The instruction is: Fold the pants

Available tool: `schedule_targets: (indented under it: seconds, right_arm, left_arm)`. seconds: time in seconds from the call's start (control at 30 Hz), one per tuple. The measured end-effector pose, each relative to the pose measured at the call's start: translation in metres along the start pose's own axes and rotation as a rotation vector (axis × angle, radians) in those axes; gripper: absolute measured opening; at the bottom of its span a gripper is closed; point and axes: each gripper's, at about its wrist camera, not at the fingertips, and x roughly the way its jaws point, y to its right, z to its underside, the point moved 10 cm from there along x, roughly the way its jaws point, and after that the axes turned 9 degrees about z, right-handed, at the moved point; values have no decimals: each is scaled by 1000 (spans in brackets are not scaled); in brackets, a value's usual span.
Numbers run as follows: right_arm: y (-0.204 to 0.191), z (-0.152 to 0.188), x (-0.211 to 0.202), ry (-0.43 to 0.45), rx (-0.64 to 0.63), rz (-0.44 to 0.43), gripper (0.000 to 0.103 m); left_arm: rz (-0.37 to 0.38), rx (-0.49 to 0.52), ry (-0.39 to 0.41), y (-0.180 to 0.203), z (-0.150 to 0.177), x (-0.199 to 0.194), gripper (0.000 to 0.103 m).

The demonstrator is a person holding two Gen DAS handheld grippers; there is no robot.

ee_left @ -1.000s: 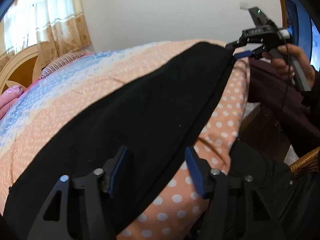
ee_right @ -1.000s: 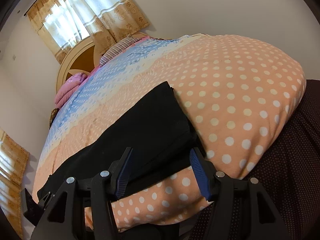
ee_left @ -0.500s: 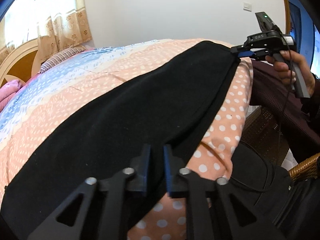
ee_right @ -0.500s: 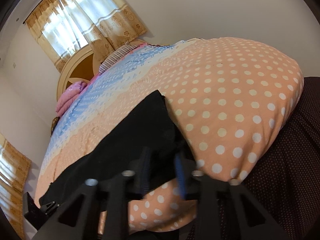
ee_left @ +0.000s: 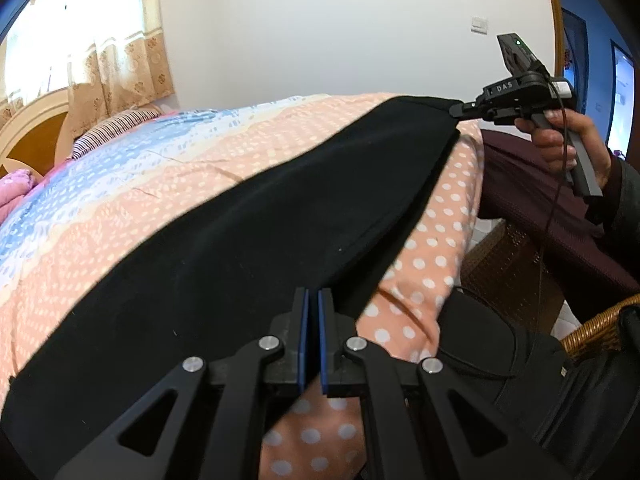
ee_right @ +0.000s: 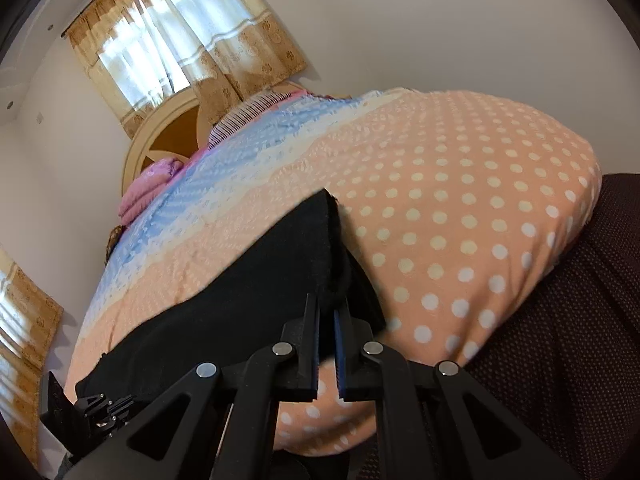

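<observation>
Presently we find the black pants (ee_left: 240,248) spread lengthwise across a quilt (ee_left: 132,184) patterned in peach dots with blue and cream bands, along its near edge. In the left wrist view, the left gripper (ee_left: 311,304) has its jaws drawn together to a thin slit, with the lower edge of the pants pinched between the blue pads. At the far end of the garment in that same view, the right gripper (ee_left: 456,111) meets the corner of the fabric, and a hand (ee_left: 568,144) holds its handle.

From the right wrist view, the right gripper (ee_right: 327,312) is likewise closed down on a bunched end of the pants (ee_right: 240,300), whose cloth rises in a ridge just ahead of the pads. We note the left gripper (ee_right: 96,404) at the lower left of that view, at the opposite end of the garment; its jaws cannot be judged from there.

Beyond the quilt we record a rounded wooden headboard (ee_right: 160,140), a pink folded cloth (ee_right: 148,188) near it, and curtains (ee_right: 188,44) over a bright window. A dark maroon cloth (ee_right: 560,320) hangs beside the quilt's right edge.
</observation>
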Motion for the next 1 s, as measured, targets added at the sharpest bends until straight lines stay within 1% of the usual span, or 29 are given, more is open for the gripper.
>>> schedule_targets:
  seconds: [0.07, 0.13, 0.33, 0.43, 0.47, 0.5, 0.53, 0.57, 0.6, 0.63, 0.67, 0.7, 0.73, 0.77, 0.87, 0.93, 1.0]
  right_arm:
    - [10, 7, 9, -33, 18, 17, 6]
    - [15, 11, 14, -54, 42, 11, 6]
    - [17, 14, 14, -56, 25, 22, 6]
    - [17, 14, 15, -55, 28, 6, 6]
    - [18, 13, 13, -55, 40, -9, 7]
    - [19, 11, 11, -49, 39, -2, 12]
    - [20, 7, 6, -26, 29, 33, 17]
    - [24, 0, -2, 23, 10, 98, 26]
    - [24, -7, -11, 74, -12, 141, 27]
    - [18, -12, -19, 111, -34, 148, 27]
    - [9, -15, -25, 137, -54, 138, 27]
    - [-1, -17, -28, 152, -70, 130, 28]
    - [-13, -18, -29, 163, -93, 122, 28]
    - [-29, -16, -27, 163, -133, 104, 30]
    - [-81, 3, -11, 115, -236, 15, 30]
    - [-111, 24, 3, 57, -299, -50, 30]
    - [-133, 53, 23, -34, -361, -92, 30]
  left_arm:
    - [15, -1, -19, 4, 9, 7, 5]
    - [25, -8, -32, 5, 15, 12, 5]
    - [35, -15, -16, 6, 14, 11, 5]
    - [36, -22, -8, 6, 15, 10, 5]
    - [36, -29, -3, 6, 15, 8, 5]
    - [41, -35, 1, 6, 13, 5, 5]
    - [37, -33, 8, 6, 13, 0, 8]
    - [31, -25, 23, 7, 12, -6, 10]
    - [26, -19, 46, 7, 9, -14, 14]
    - [18, -20, 63, 4, 8, -20, 22]
    - [6, -22, 80, 1, 5, -25, 27]
    - [-9, -28, 99, -3, 2, -30, 43]
    - [-26, -40, 118, -9, -2, -32, 56]
    - [-36, -54, 131, -15, -5, -32, 58]
    - [-7, -100, 125, -24, -6, -22, 58]
    - [16, -125, 92, -24, 0, -10, 58]
    - [33, -142, 51, -23, 12, 0, 58]
